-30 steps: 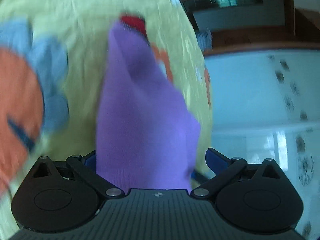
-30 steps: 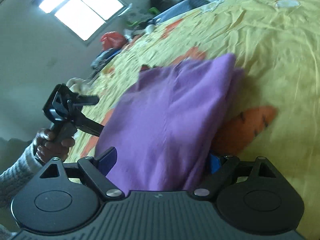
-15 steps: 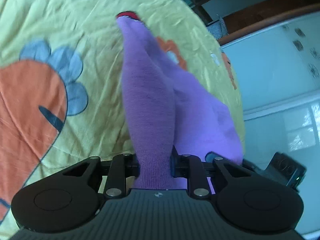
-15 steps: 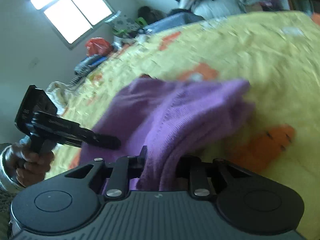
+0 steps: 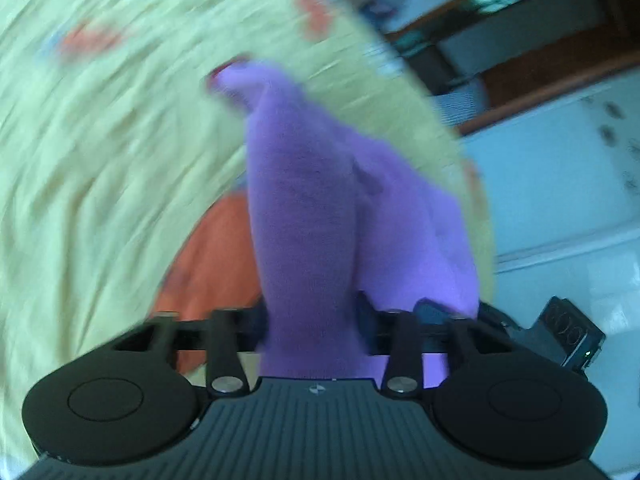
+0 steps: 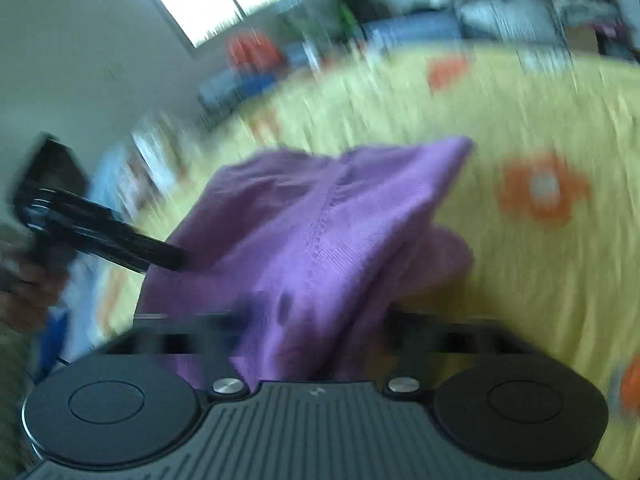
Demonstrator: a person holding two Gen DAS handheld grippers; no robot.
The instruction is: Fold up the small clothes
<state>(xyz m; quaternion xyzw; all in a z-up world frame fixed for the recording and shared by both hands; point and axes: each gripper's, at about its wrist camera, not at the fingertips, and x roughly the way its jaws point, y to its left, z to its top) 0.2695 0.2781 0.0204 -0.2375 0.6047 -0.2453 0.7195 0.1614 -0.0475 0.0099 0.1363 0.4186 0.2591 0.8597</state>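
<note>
The soft purple knitted garment (image 5: 304,216) is held bunched in both tools above the yellow bedsheet with orange flower prints (image 5: 100,160), toward the edge of the bed that faces the pale cabinet fronts. The left gripper (image 5: 310,316) is clamped on a thick gathered fold of the fabric; its jaws are drawn together against the cloth. The right gripper (image 6: 316,320) appears closed on a second portion of the same garment, although blur hides the jaw tips in the right wrist view. In that view the left gripper (image 6: 120,244) is seen entering the cloth from the side, held by a hand (image 6: 32,292).

The two grips are judged to be set on adjacent portions so that the garment can be lifted clear, spread and laid down in a fold.

The garment is a fine rib knit, limp and stretchy, with a raised seam line. It drapes in rounded folds and is expected to sag between the grips. The bedsheet is thin, creased woven cloth.
</note>
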